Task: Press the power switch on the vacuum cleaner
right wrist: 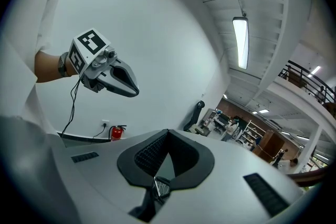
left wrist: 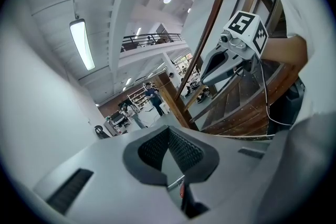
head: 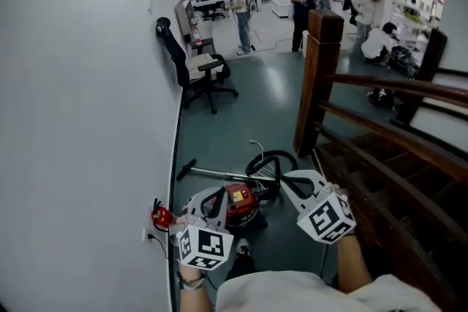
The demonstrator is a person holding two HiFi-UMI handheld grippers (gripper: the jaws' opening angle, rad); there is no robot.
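A red canister vacuum cleaner (head: 238,202) lies on the grey floor below me in the head view. Its black hose (head: 270,161) loops behind it, and its metal wand (head: 212,172) points left. I cannot make out the power switch. My left gripper (head: 213,205) hangs over the vacuum's left side and my right gripper (head: 287,180) over its right side, both well above it. Both are shut with nothing between the fingers. In the left gripper view the left gripper (left wrist: 170,136) points up at the room, and the right gripper (right wrist: 167,139) does the same in its own view.
A white wall (head: 88,120) runs along the left, with a small red fire extinguisher (head: 161,216) and an outlet at its foot. A wooden staircase railing (head: 380,95) and post (head: 316,77) stand on the right. A black office chair (head: 197,73) stands farther off, with several people beyond it.
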